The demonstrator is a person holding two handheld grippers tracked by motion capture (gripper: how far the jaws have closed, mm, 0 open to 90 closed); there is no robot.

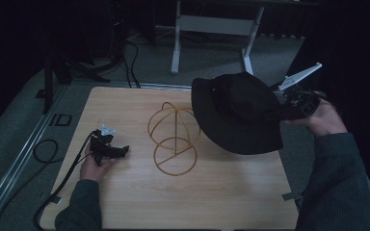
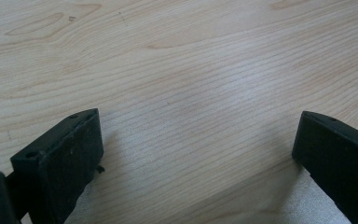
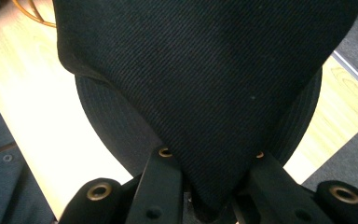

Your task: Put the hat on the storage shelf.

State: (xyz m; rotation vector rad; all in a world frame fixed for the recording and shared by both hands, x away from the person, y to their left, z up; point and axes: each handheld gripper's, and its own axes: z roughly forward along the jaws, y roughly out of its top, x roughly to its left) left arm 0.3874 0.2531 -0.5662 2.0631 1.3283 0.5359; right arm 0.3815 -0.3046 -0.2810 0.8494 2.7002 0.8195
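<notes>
Hat [image 1: 236, 113] hanging in the air over the right side of the table [image 1: 125, 202], just beside the gold wire stand [image 1: 174, 139], not yet sitting on it; probably being carried there. Right gripper [image 1: 283, 111] pinching the hat's crown, raised. Left gripper [image 1: 118, 150] resting low on the wood, jaws spread apart, holding nothing.

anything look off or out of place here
Nothing looks damaged or spilled. The black hat is held up, tilted, pinched by the right gripper, not on the wire stand, which stands bare on the table. The left gripper rests open.
</notes>
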